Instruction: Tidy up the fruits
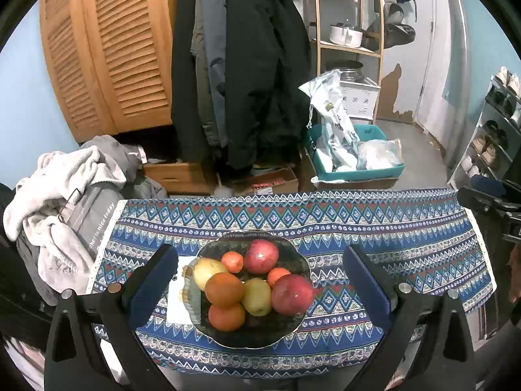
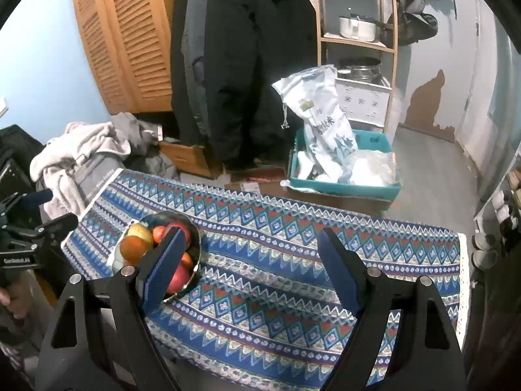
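Note:
A dark glass bowl (image 1: 293, 329) on the patterned tablecloth (image 1: 407, 244) holds two red apples (image 1: 291, 293), several oranges (image 1: 224, 288) and two yellow pears (image 1: 257, 296). My left gripper (image 1: 260, 260) is open and empty, its jaws spread on either side of the bowl, above it. In the right wrist view the bowl (image 2: 195, 238) sits at the left, partly hidden behind my left finger. My right gripper (image 2: 250, 244) is open and empty above bare cloth (image 2: 276, 277), to the right of the bowl.
A white paper (image 1: 177, 303) lies under the bowl's left side. A pile of grey clothes (image 1: 65, 202) sits off the table's left end. Behind the table are hanging coats (image 1: 241, 75), a teal bin (image 1: 358, 159) with bags, and shelves (image 1: 348, 32).

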A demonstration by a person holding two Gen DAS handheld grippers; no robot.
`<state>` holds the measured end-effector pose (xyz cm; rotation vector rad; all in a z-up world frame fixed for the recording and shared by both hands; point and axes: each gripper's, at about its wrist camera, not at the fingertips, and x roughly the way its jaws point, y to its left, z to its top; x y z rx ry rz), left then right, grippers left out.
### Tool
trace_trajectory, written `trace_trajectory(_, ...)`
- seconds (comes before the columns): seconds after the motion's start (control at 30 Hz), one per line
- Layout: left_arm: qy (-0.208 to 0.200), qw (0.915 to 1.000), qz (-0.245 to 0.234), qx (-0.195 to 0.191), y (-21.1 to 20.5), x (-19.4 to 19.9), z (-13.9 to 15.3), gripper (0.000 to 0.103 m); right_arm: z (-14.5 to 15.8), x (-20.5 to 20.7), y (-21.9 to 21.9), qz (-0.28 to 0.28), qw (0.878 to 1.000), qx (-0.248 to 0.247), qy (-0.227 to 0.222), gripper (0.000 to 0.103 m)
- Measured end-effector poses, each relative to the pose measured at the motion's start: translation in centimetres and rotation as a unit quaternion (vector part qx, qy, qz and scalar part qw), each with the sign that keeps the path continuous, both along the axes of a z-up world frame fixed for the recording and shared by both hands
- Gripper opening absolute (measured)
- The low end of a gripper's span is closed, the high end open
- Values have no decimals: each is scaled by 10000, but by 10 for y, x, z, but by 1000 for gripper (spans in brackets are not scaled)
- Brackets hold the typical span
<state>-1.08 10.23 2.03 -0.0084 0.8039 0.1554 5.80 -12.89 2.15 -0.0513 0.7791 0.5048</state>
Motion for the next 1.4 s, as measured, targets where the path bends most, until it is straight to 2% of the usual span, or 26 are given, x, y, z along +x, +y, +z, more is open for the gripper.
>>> trace_trajectory(0.73,121,9998,-33,163,-10,3,-6,102,3,-1,-4,-14,10000,10,28,82)
trace_trajectory(1.4,200,9997,-59,133,-11,3,-6,102,2,-2,-4,-11,10000,5,32,82)
